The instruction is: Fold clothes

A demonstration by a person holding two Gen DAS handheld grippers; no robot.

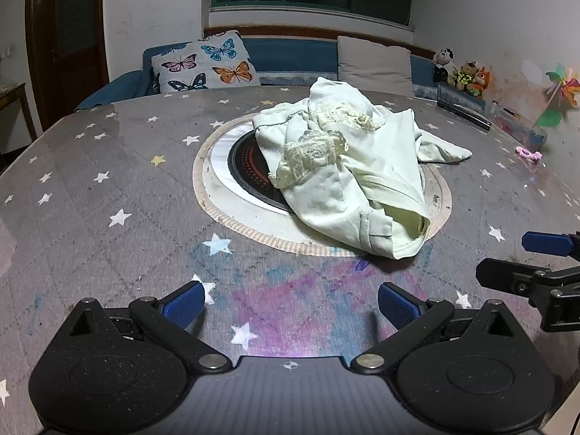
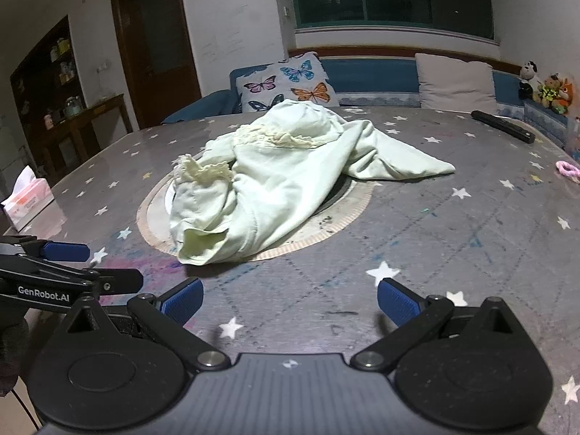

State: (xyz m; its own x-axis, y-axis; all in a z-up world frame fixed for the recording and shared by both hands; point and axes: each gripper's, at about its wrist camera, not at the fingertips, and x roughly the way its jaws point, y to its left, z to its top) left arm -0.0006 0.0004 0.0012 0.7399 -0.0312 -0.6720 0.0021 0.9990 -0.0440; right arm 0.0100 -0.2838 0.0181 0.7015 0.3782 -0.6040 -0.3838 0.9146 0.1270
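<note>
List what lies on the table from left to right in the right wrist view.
Tissue box → pale green garment → black remote → pink hair tie.

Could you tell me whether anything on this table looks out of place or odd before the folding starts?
Yes. The pale green garment lies in a crumpled heap over the round cooktop set in the table, partly covering it. Purple and blue stains mark the cloth nearest the left tool.
</note>
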